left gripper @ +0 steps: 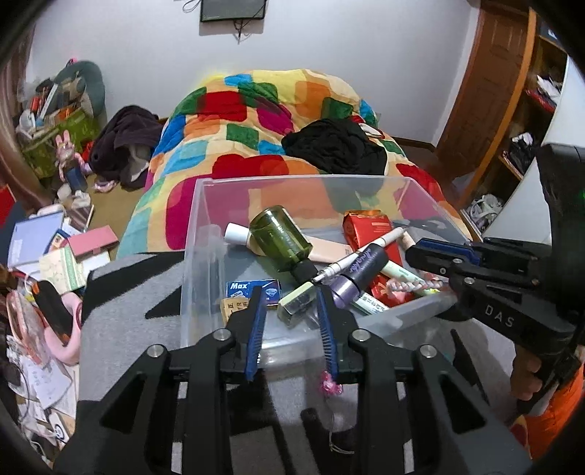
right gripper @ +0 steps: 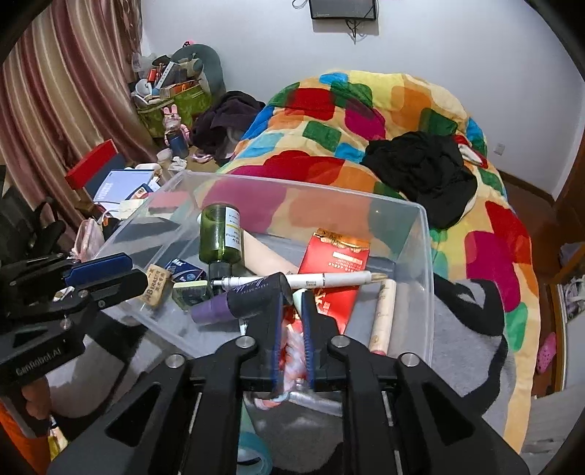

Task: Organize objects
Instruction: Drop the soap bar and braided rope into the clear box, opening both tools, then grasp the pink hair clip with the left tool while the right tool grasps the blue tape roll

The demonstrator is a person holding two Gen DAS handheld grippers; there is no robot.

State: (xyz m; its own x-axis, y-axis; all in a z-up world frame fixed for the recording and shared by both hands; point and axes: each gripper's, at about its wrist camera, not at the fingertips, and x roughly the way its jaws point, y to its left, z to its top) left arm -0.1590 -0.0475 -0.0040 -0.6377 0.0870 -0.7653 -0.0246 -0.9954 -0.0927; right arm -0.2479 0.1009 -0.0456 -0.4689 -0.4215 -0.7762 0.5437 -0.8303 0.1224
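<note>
A clear plastic bin (left gripper: 197, 219) sits on a grey blanket, holding a green bottle (left gripper: 279, 237), pens and boxes. Above its near rim, the left gripper (left gripper: 289, 292) is spread, empty. The right gripper (right gripper: 294, 292) is slightly parted, a pink-and-white item between its fingers.

wall screen (left gripper: 233, 10) cropped by frame edge, teal tape roll (right gripper: 252, 451) half hidden — behind gripper

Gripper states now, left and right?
Left hand-held gripper: slightly open, nothing between the pads.
Right hand-held gripper: barely open, pink-and-white braided cord between its fingers, apparently loose.
</note>
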